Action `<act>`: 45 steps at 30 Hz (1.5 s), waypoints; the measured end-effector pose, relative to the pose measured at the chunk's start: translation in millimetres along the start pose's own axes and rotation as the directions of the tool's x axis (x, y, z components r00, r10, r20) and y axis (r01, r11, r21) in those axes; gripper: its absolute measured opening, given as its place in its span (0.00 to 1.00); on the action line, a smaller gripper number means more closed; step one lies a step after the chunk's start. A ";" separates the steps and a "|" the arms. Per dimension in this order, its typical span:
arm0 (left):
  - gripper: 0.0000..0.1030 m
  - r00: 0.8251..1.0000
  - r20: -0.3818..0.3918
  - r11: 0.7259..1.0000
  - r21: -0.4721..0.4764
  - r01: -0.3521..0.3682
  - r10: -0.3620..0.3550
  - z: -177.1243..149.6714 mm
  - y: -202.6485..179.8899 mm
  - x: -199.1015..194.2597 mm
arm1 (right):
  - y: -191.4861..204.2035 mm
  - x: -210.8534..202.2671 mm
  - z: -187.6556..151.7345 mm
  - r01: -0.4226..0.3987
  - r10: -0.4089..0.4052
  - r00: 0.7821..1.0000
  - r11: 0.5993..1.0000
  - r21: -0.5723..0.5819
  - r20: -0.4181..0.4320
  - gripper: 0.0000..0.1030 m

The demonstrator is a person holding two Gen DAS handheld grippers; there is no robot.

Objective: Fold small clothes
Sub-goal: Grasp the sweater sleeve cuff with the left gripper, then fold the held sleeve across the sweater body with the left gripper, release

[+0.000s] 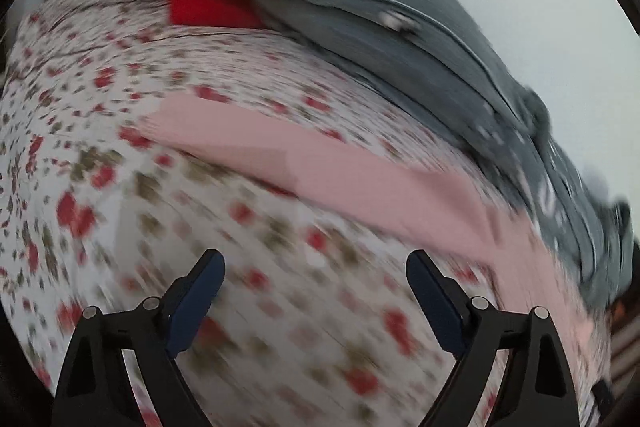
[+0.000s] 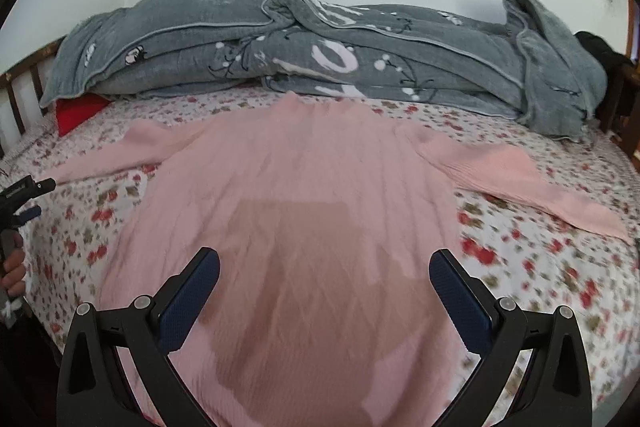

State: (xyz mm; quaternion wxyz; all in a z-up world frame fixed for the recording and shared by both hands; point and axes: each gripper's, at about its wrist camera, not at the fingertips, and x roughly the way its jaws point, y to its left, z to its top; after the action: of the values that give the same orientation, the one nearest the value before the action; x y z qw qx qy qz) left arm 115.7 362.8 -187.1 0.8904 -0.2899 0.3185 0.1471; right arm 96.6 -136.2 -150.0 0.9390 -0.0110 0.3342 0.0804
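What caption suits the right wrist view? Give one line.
Open right claw above a pink sweater spread flat on a floral bedsheet, grey blanket behind.

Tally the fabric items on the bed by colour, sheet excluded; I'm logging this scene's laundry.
Pink: 1, the sweater, spread flat with sleeves out.
Grey: 1, the bunched blanket along the wall.
Red: 1, a cloth item tucked under the blanket's end; what it is cannot be told.
Total: 3

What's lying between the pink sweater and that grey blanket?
Only a bare strip of the floral bedsheet separates the pink sweater from the grey blanket, seen in the right wrist view.
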 end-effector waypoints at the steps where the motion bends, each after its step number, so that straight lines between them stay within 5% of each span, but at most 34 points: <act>1: 0.86 1.000 -0.002 1.000 -0.027 -0.002 0.002 7.7 8.0 7.3 | -0.7 4.7 4.1 -0.017 0.017 1.000 1.000 0.004 0.003 1.00; 7: 0.72 0.999 -0.020 0.980 -0.192 0.043 -0.048 47.5 54.0 48.5 | 1.7 26.9 30.5 -0.060 0.060 0.998 0.998 -0.002 0.025 1.00; 10: 0.70 1.000 0.013 0.982 -0.187 -0.005 0.008 59.5 54.0 49.4 | 2.1 35.0 43.3 -0.080 0.080 0.996 0.997 -0.014 0.038 1.00; 15: 0.10 0.995 0.012 0.981 -0.171 -0.094 0.098 76.4 56.8 55.9 | -5.9 45.7 60.6 -0.113 0.113 0.992 0.994 -0.013 0.058 1.00; 18: 0.07 0.987 0.008 0.978 -0.136 -0.157 0.159 83.2 44.7 59.3 | -15.4 49.5 64.2 -0.083 0.084 0.993 0.996 -0.018 0.084 1.00; 24: 0.06 0.980 0.110 0.981 0.079 -0.176 0.167 89.0 -57.6 31.9 | -62.0 48.9 57.9 -0.072 0.068 0.993 0.997 0.038 0.092 1.00; 32: 0.06 0.987 0.162 0.920 0.383 -0.082 0.021 55.3 -261.2 9.3 | -138.2 31.7 35.1 -0.087 0.069 0.986 0.990 0.113 0.151 1.00; 40: 0.06 0.990 -0.018 0.840 0.528 0.127 -0.138 -58.3 -436.4 43.6 | -193.7 20.4 9.7 -0.047 0.020 0.986 0.985 0.165 0.164 1.00; 45: 0.06 0.974 -0.166 0.768 0.600 0.223 -0.153 -154.2 -499.8 77.3 | -232.8 12.8 2.8 -0.064 0.018 0.984 0.963 0.262 0.175 1.00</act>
State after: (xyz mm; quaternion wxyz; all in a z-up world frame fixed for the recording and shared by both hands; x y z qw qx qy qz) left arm 322.9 -119.5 -123.2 0.9278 -0.0221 0.3656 -0.0706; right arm 144.9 -363.9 -163.6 0.9553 0.1294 0.2601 0.0549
